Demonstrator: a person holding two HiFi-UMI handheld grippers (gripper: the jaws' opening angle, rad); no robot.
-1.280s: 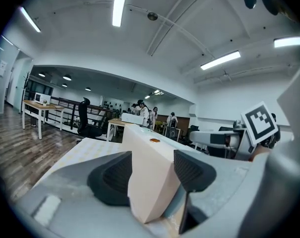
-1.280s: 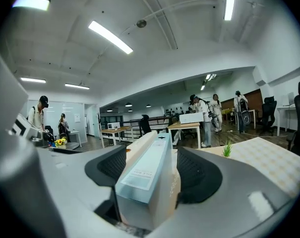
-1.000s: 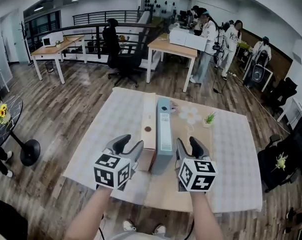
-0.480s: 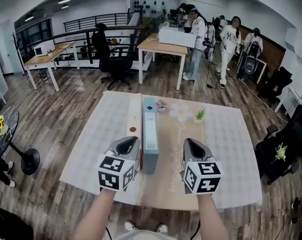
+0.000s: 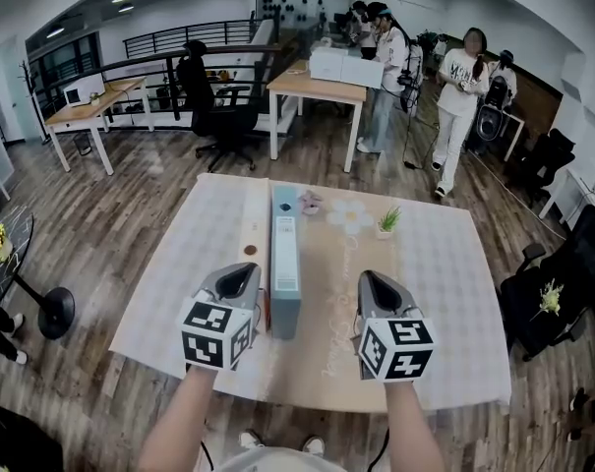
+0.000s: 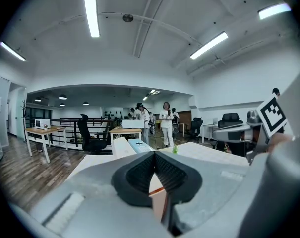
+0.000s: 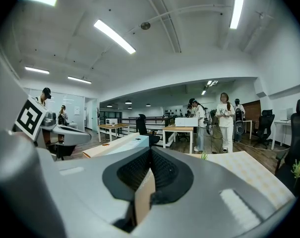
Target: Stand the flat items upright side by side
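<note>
Two flat file binders stand upright side by side, lengthwise on the table: a cream one (image 5: 250, 232) on the left and a light blue one (image 5: 285, 264) touching it on the right. My left gripper (image 5: 240, 271) is beside the cream binder's near end; its jaws have just closed, pads together on nothing. My right gripper (image 5: 372, 279) is shut and empty, a hand's width right of the blue binder. In the left gripper view the pads (image 6: 164, 170) meet, with the cream binder (image 6: 121, 145) and blue binder (image 6: 140, 145) beyond. In the right gripper view the shut pads (image 7: 159, 170) face both binders (image 7: 121, 144).
A checked cloth (image 5: 445, 283) covers the table. A small potted plant (image 5: 386, 222) and a little flower ornament (image 5: 308, 203) stand past the binders' far ends. People stand by desks (image 5: 317, 82) farther back, with an office chair (image 5: 213, 116). The table's near edge (image 5: 317, 401) runs under my wrists.
Both grippers were open and flanking the binders' near ends; both have since shut empty. The right one has moved away from the blue binder to the right. The binders stay upright.
</note>
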